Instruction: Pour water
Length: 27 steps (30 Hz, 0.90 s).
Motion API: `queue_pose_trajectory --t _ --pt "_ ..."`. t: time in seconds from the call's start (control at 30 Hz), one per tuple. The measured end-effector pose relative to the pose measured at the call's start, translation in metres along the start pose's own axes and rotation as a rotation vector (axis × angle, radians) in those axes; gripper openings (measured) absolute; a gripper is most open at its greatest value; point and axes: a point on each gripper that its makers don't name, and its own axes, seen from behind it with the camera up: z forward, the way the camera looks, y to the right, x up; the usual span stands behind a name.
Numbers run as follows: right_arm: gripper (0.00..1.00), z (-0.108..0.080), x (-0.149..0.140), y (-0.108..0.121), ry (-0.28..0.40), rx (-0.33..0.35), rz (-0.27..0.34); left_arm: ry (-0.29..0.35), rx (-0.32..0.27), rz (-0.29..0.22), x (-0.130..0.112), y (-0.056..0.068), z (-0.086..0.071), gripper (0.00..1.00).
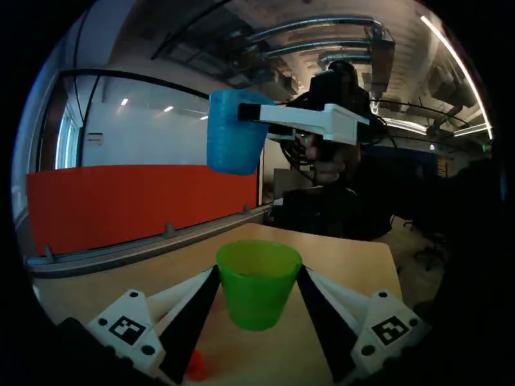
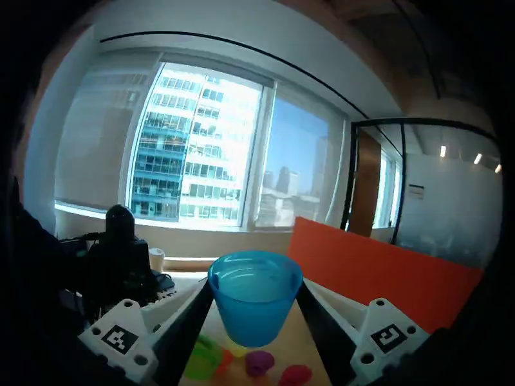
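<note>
Left gripper (image 1: 259,270) sits low and level over the wooden table (image 1: 360,257). Its fingers are closed on both sides of an upright, translucent green cup (image 1: 259,289). Contents can't be told. Higher up and farther off is a blue cup (image 1: 233,132), with a hand (image 1: 325,157) behind it. Right gripper (image 2: 255,286) is raised and pinches that ribbed blue cup between its fingers, roughly upright, with small coloured pieces (image 2: 257,361) on the table below.

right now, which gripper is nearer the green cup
Left. The left gripper clamps the green cup between its fingers. The right gripper holds the blue cup above and beyond it.
</note>
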Motion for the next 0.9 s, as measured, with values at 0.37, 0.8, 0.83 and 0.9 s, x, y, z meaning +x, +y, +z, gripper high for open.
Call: queue_pose_trajectory --t 0.37,0.8,0.83,0.9 --pt "0.89 -0.004 -0.001 0.004 -0.004 -0.003 0.040 0.003 0.006 0.001 0.003 0.000 -0.003 0.86" --pt "0.89 -0.031 -0.004 0.019 0.005 -0.053 0.054 0.000 0.028 0.003 0.000 -0.008 -0.010 0.85" --pt "0.89 -0.034 -0.005 0.020 0.004 -0.057 0.055 -0.001 0.030 0.004 0.001 -0.009 -0.010 0.86" --pt "0.89 -0.040 -0.006 0.023 0.002 -0.065 0.057 -0.001 0.035 0.006 0.002 -0.010 -0.012 0.86"
